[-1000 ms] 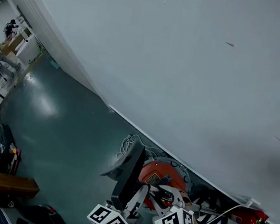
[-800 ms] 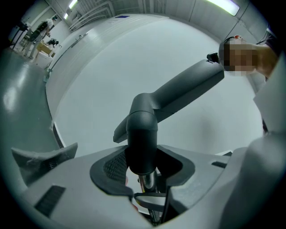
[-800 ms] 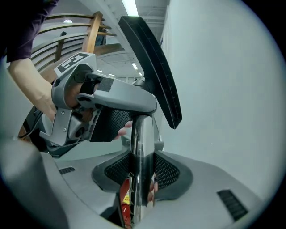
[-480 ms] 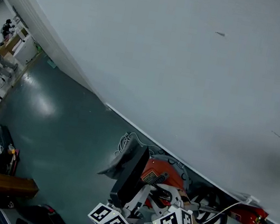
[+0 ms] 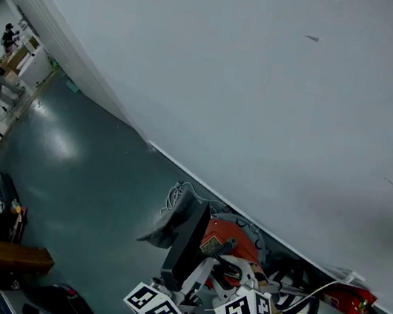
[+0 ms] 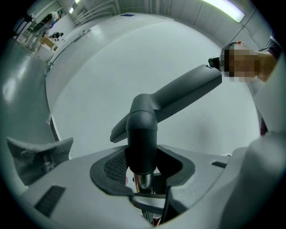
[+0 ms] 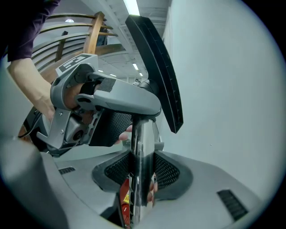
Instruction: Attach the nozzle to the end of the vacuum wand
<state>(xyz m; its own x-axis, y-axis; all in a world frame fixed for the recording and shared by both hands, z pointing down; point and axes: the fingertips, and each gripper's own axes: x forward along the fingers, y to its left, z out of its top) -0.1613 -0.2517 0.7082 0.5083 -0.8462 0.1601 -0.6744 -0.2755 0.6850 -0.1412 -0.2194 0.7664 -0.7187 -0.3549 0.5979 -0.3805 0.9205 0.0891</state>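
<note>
I hold the nozzle in one gripper and the wand in the other.
My left gripper (image 6: 143,166) is squeezed tight on the dark grey neck of the nozzle (image 6: 149,112). My right gripper (image 7: 139,176) is squeezed tight on the shiny wand (image 7: 140,143), just under the left one. The nozzle's neck sits right on the end of the wand. Both are close to the red vacuum body (image 5: 230,243), by the white wall (image 5: 268,90).
</note>
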